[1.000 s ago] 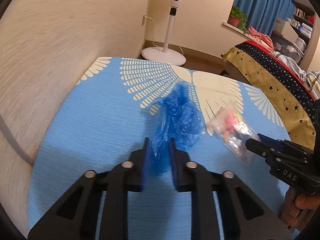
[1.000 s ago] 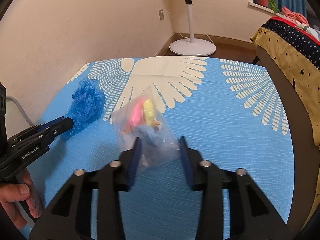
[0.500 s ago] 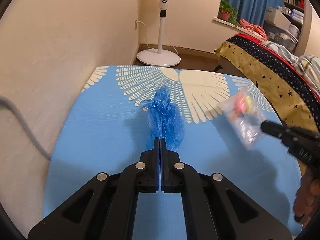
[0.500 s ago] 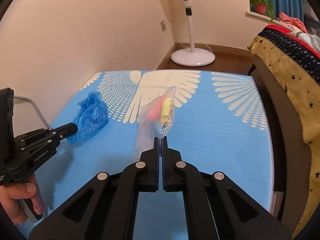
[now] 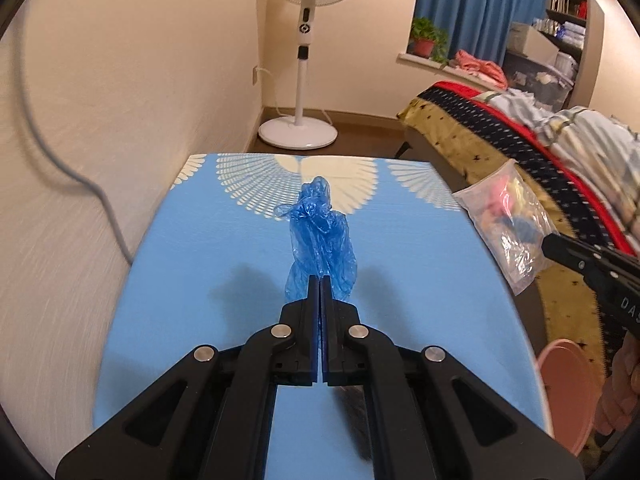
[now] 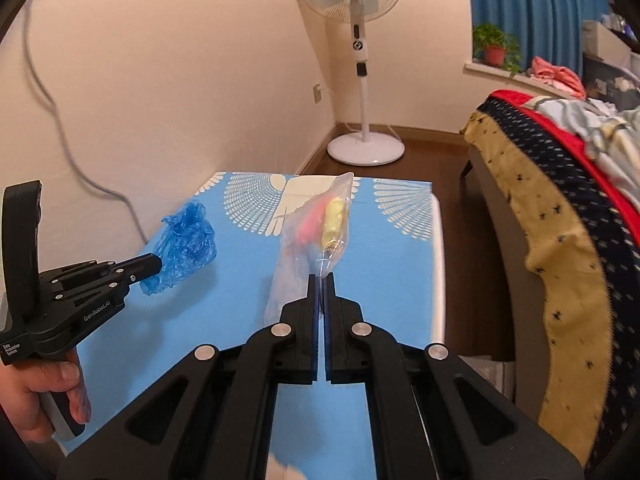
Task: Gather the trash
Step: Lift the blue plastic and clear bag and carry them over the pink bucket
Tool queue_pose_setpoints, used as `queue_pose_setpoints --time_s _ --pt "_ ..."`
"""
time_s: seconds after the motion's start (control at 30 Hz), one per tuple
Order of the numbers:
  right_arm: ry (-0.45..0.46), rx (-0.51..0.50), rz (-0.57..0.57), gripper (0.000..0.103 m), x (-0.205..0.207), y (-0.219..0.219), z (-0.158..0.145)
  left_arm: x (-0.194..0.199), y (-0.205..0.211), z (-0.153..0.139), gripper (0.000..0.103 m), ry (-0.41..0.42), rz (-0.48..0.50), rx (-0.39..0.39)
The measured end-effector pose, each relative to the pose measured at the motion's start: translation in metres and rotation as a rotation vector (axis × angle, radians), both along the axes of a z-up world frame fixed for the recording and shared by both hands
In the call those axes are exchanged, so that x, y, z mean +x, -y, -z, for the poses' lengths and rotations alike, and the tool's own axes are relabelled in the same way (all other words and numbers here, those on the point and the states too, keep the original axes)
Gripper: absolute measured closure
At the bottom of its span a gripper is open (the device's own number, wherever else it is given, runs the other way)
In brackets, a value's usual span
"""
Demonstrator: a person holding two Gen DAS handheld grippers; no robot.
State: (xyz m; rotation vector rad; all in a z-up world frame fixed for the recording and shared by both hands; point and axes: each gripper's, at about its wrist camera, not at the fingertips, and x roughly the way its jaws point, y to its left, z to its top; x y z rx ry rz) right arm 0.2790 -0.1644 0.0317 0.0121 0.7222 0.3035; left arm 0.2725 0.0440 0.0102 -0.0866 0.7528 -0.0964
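My left gripper (image 5: 321, 280) is shut on a crumpled blue plastic bag (image 5: 320, 236) and holds it above the blue patterned table (image 5: 208, 280). My right gripper (image 6: 321, 278) is shut on a clear plastic bag (image 6: 316, 228) with pink and yellow scraps inside, also lifted above the table (image 6: 400, 264). In the left wrist view the clear bag (image 5: 504, 224) hangs from the right gripper (image 5: 550, 242) past the table's right edge. In the right wrist view the blue bag (image 6: 186, 236) sticks out of the left gripper (image 6: 154, 266) at the left.
A pink round bin (image 5: 560, 392) stands on the floor right of the table. A bed with a yellow starred cover (image 6: 560, 240) lies to the right. A white standing fan (image 5: 304, 60) is beyond the table. A grey cable (image 5: 80, 176) hangs on the left wall.
Both grippers closed on their bags and lifted them off the table. The right gripper carried the clear bag toward the table's right edge.
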Motion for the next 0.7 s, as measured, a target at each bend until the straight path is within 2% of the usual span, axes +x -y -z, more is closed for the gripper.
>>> queue_pose_setpoints --time_s 0.17,0.37,0.7 --pt "0.018 0.024 0.043 0.101 -0.05 0.022 -0.014 -0.046 0.017 -0.01 0.103 0.022 0.003 -0.036" --pt "0.037 0.059 0.104 0.101 -0.105 0.051 -0.021 -0.097 0.04 -0.008 0.103 0.041 0.021 -0.035" --pt "0.074 0.083 0.207 0.101 -0.178 0.087 -0.023 -0.153 0.076 0.003 0.103 0.059 0.043 -0.073"
